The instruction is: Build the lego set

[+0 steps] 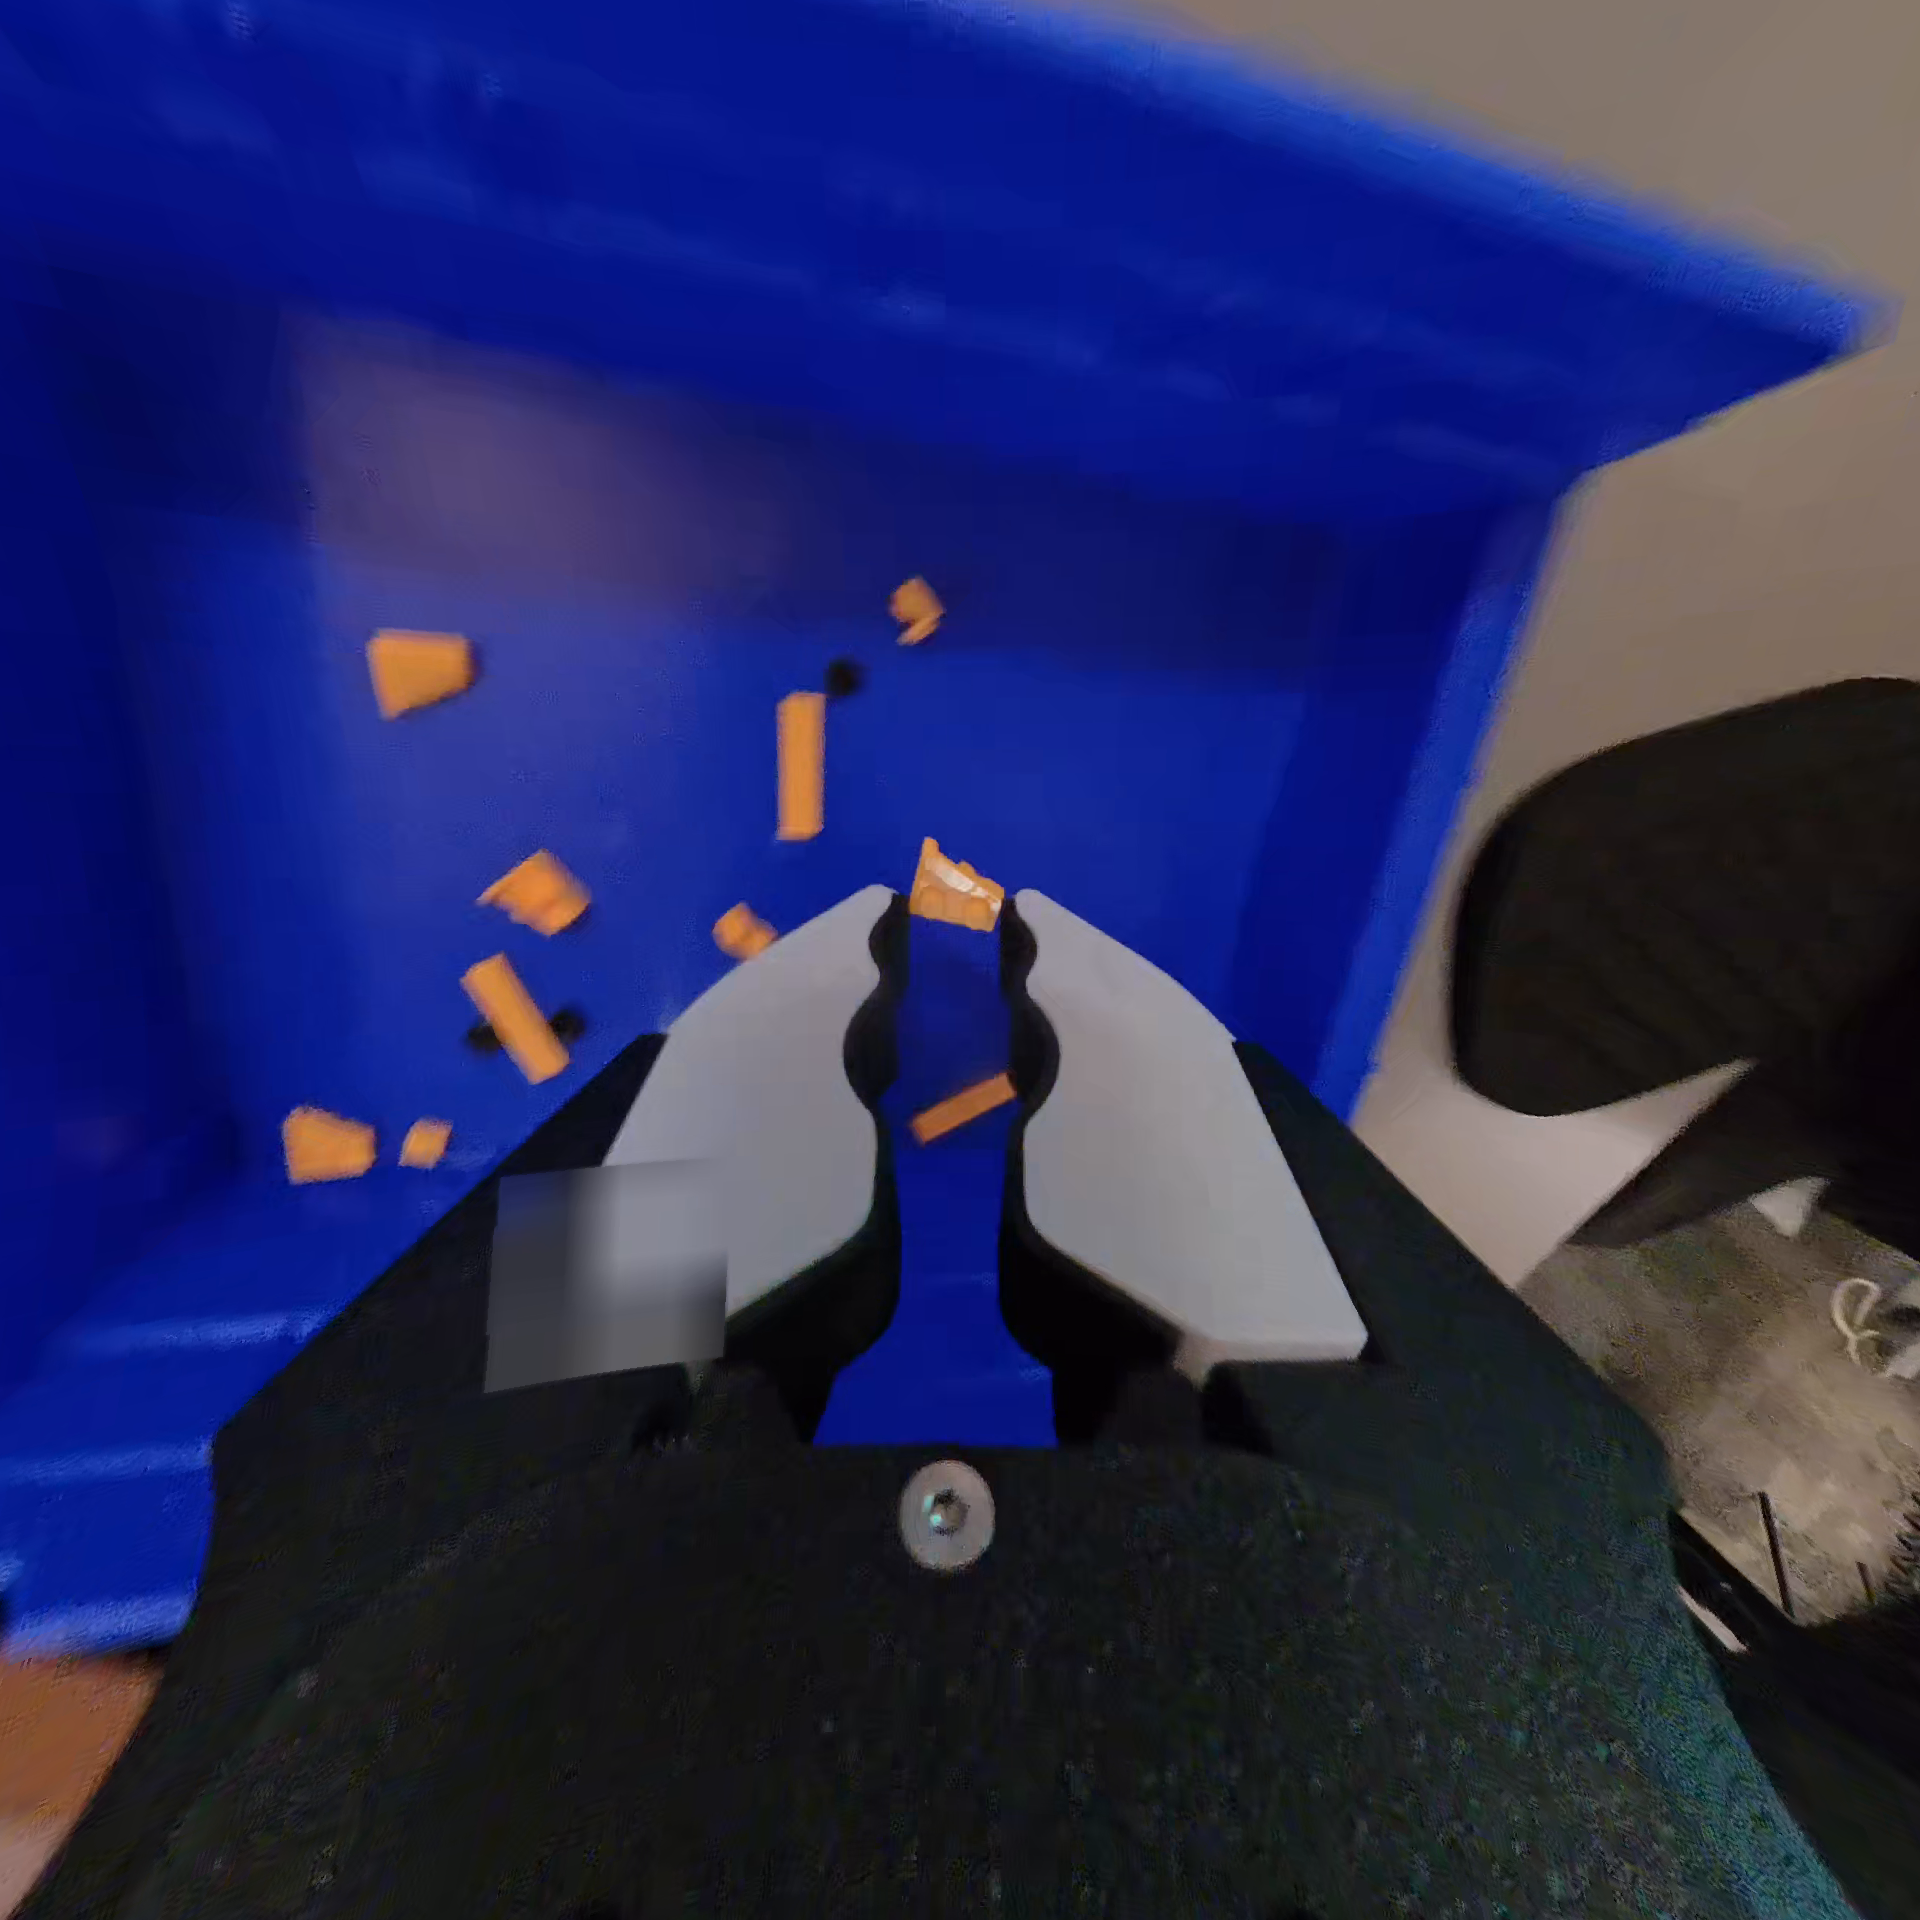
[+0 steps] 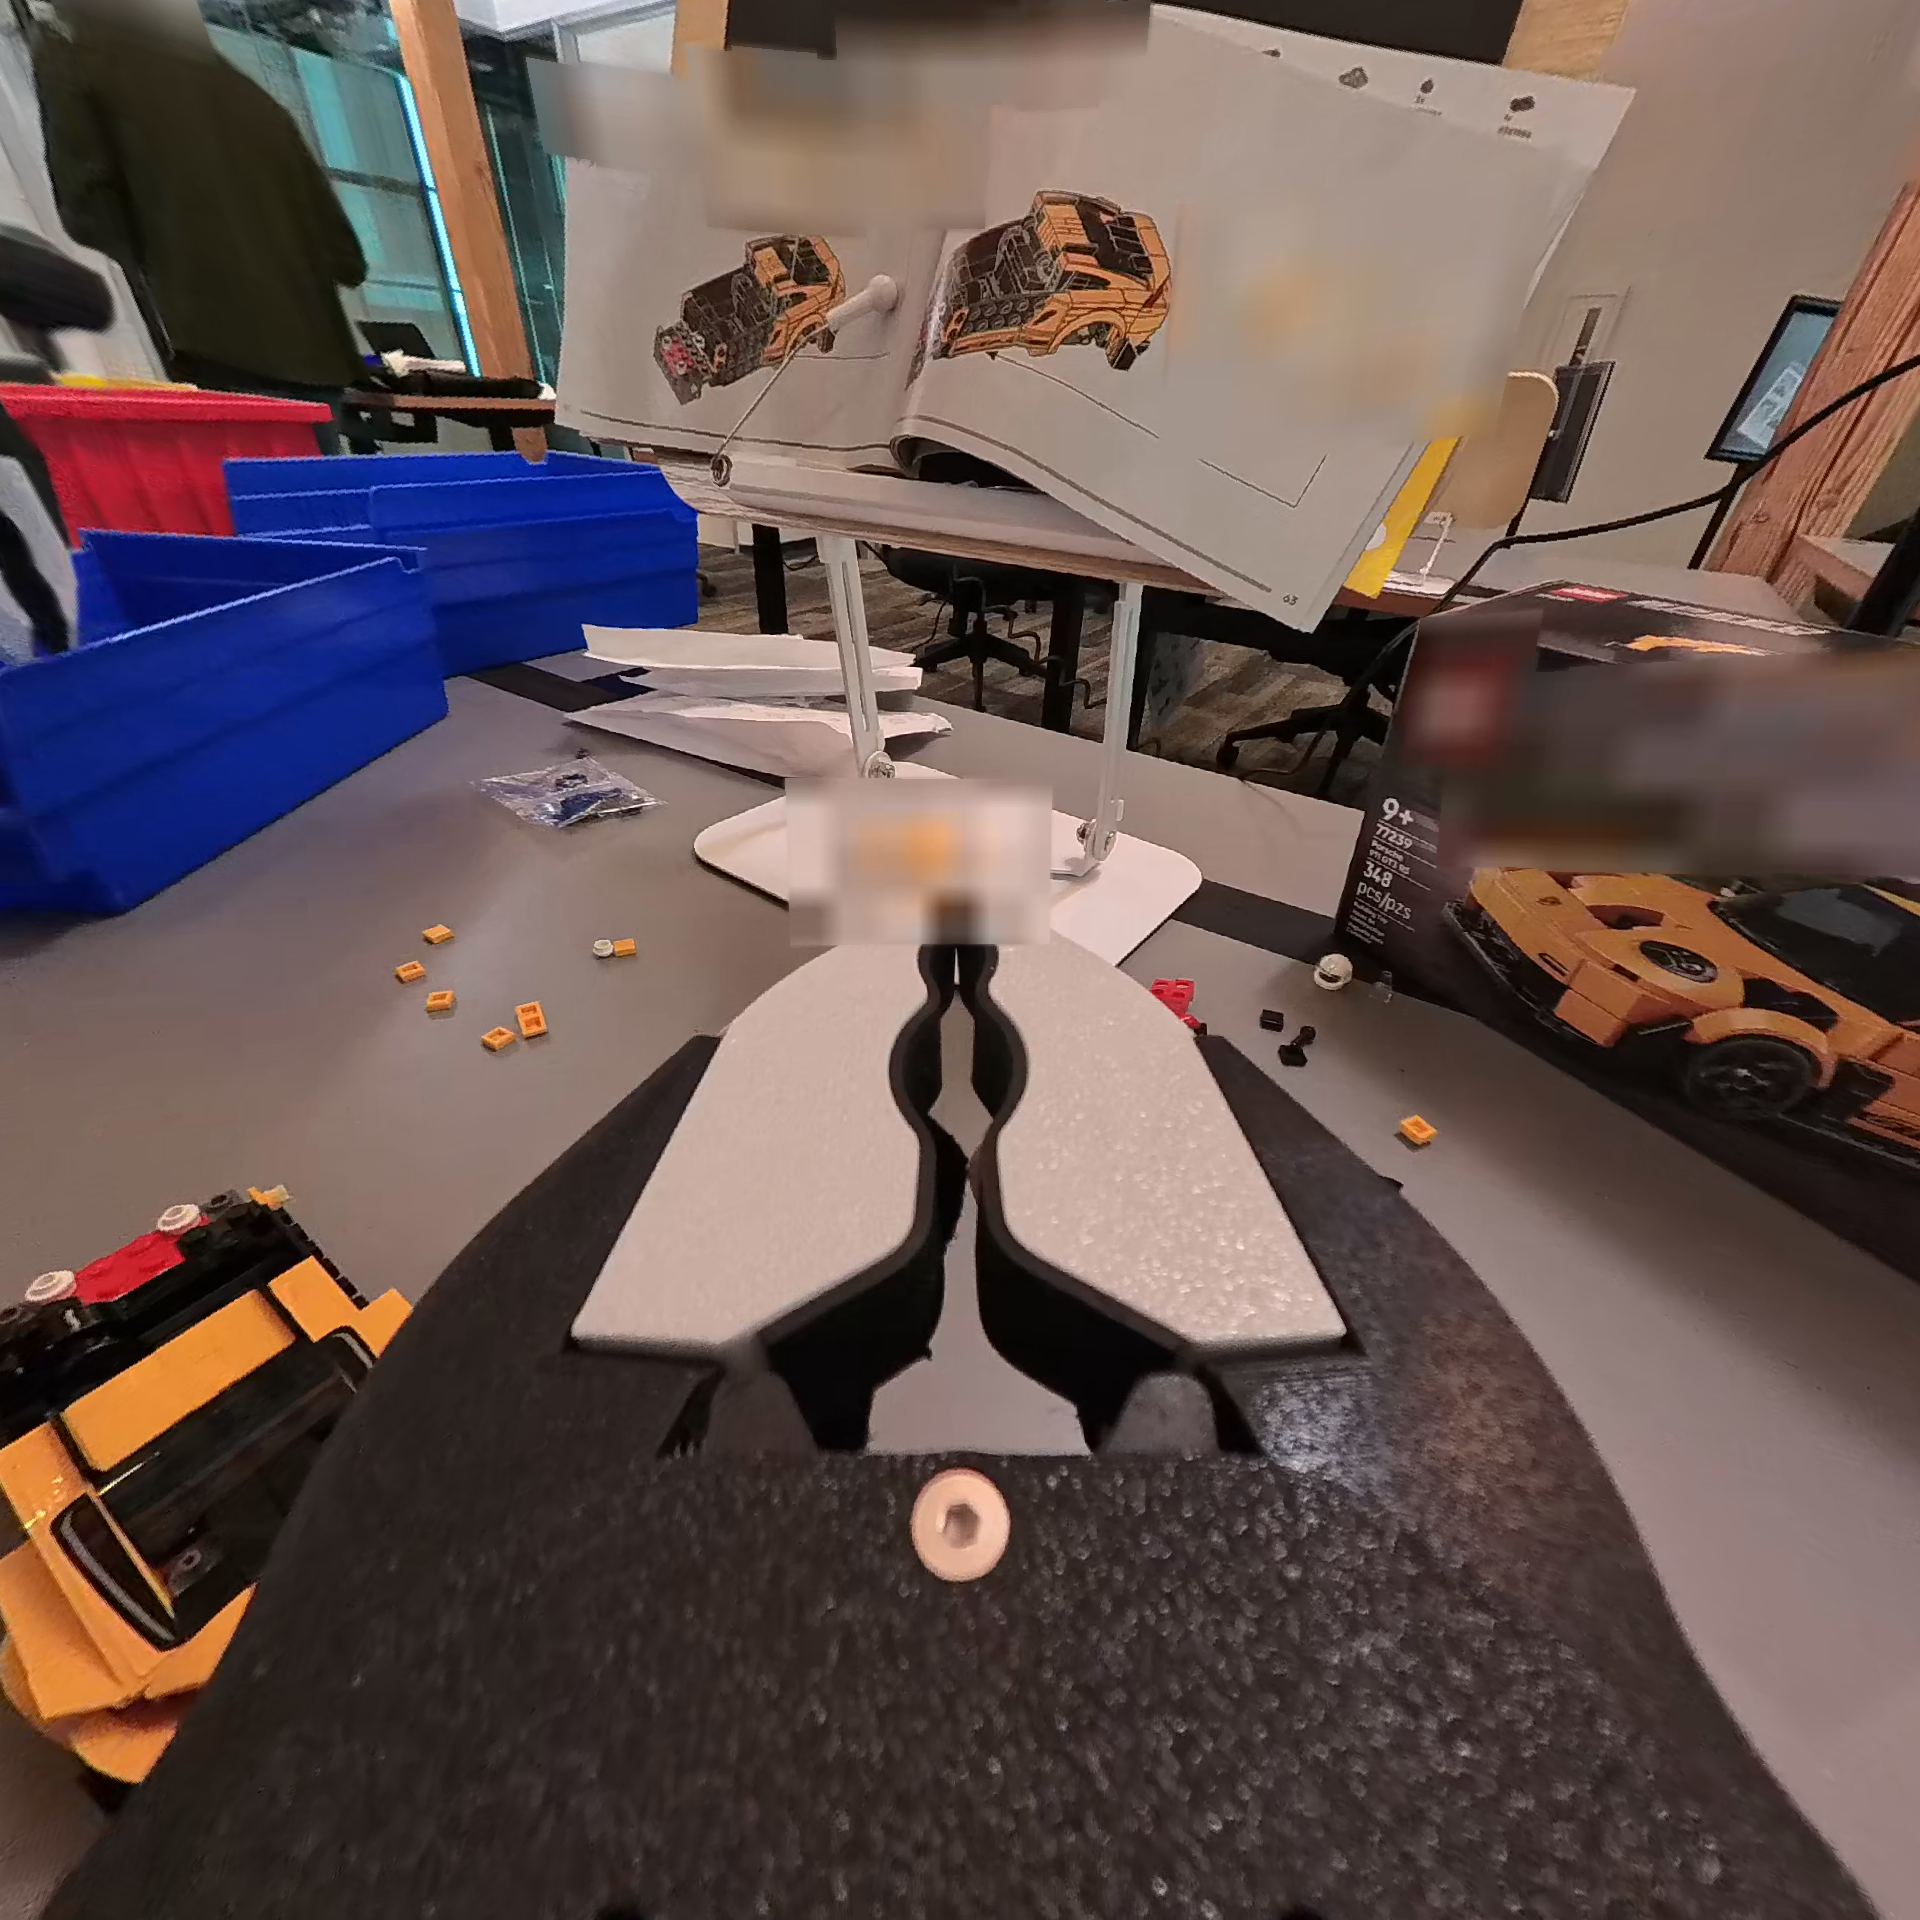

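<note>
Only the left view showed the left gripper (image 1: 954, 902) clamping an orange brick (image 1: 954, 896) over a blue bin (image 1: 1039, 364). The right gripper (image 2: 958, 961), clenched, hovered above a grey table (image 2: 260, 1091) in an office.

box (image 2: 1621, 883): print on its side panel, not copied | booklet (image 2: 1091, 343): small page mark at the lower corner, too small to read | bin (image 1: 935, 312): no writing seen
</note>
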The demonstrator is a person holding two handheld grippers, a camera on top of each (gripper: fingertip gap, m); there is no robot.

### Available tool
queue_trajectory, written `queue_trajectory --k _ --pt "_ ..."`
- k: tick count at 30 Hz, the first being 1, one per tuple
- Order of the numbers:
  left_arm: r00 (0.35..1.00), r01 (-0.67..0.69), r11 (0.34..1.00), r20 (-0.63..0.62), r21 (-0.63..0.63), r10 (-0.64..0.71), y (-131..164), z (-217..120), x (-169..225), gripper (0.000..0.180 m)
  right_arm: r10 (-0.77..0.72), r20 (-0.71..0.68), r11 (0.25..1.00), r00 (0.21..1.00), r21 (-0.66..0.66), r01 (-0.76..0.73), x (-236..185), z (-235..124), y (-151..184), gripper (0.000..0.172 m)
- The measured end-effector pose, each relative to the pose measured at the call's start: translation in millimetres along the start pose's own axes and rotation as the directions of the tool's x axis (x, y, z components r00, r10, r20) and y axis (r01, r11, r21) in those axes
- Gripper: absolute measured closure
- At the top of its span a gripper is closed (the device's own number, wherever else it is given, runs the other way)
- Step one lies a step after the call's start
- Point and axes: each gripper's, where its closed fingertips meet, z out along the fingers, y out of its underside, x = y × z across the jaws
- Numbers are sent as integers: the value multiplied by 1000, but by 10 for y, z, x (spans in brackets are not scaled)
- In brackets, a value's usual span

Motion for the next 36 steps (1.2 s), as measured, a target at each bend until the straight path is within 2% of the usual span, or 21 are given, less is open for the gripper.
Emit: queue_trajectory --k 4,8,11,13,19,26,30,36 --pt "961 -87 954 -229 286 156 -276 -204 512 163 -2 1 1000 1000 3 2 -4 -7 -9 172" --pt "858 -119 848 -377 516 349 -440 -500 1030 164 -2 2 1000 1000 0 2 -10 -3 -3 172" --pt "767 -74 741 -437 667 470 -547 -784 1319 164 -3 6 1000 1000 -5 3 -20 2 7 172" --pt "722 -58 686 -444 725 530 -570 -906 1437 164 -5 6 1000 1000 -5 5 -24 2 6 172" --pt "647 -17 605 -453 796 614 -598 -1023 1602 164 -3 10 1000 1000 -9 3 -30 3 14 172" --pt "627 -18 597 -456 802 632 -662 -932 1660 164 -2 16 1000 1000 -13 2 -40 6 23 172" --pt "637 -42 610 -449 792 627 -729 -852 1690 164 -2 16 1000 1000 -13 2 -39 6 22 172" --pt "738 -112 631 -361 768 570 -960 -638 1710 165 -1 12 1000 1000 -7 2 -29 1 11 172"
